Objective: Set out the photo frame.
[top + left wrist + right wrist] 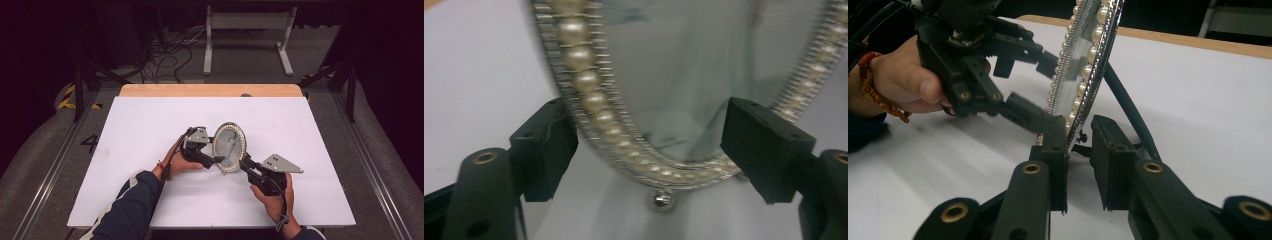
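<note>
Mirror (229, 147) stands upright on edge (glass facing left gripper (216, 159))

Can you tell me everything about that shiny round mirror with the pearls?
The mirror is oval, with a silvery ribbed rim and a ring of cream pearls inside it. A small silver ball hangs at its bottom edge. It stands tilted on the white table, leaning on a dark back strut. The right tool straddles its lower edge, jaws nearly closed. The left tool has open jaws around its face side; one jaw looks close to the rim.
</note>
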Demonstrator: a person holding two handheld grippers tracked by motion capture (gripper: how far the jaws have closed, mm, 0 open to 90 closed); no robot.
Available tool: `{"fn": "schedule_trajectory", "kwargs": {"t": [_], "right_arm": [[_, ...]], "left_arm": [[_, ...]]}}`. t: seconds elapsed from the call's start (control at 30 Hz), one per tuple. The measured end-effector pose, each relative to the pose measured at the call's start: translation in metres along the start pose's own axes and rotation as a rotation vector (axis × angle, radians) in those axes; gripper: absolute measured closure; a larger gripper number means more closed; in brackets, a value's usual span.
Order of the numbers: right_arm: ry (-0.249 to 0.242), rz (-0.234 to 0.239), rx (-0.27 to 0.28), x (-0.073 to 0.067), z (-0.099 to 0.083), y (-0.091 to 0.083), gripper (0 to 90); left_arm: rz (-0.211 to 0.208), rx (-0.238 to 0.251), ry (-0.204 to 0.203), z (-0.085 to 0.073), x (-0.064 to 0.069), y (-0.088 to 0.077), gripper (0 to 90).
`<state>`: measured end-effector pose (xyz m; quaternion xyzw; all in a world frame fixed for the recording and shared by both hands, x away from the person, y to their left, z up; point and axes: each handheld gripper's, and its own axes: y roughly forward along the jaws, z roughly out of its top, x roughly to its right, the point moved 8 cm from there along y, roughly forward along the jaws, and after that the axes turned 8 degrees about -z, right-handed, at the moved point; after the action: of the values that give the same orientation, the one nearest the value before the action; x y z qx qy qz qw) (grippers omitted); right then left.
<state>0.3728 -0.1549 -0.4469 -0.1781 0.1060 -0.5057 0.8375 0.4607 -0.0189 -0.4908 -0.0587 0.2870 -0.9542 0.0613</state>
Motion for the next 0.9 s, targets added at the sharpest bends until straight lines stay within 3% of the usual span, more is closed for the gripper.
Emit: {"fn": "schedule_trajectory", "kwargs": {"t": [0.13, 0.53, 0.73, 0.9], "right_arm": [[0.011, 0.009, -0.003, 0.001, 0.0, -0.001, 81.9], [0.033, 0.013, -0.016, 0.012, 0.0, 0.006, 80.5], [0.033, 0.023, -0.018, 0.015, 0.001, 0.009, 79.8], [0.03, 0.027, -0.019, 0.016, 0.002, 0.014, 79.5]], "left_arm": [[-0.023, 0.007, -0.012, -0.001, 0.0, -0.003, 25.2], [-0.03, 0.0, -0.026, -0.008, 0.008, -0.016, 26.9], [-0.02, 0.002, -0.044, -0.012, 0.013, -0.023, 27.5], [0.009, -0.018, -0.029, -0.018, 0.018, -0.029, 28.9]]}}
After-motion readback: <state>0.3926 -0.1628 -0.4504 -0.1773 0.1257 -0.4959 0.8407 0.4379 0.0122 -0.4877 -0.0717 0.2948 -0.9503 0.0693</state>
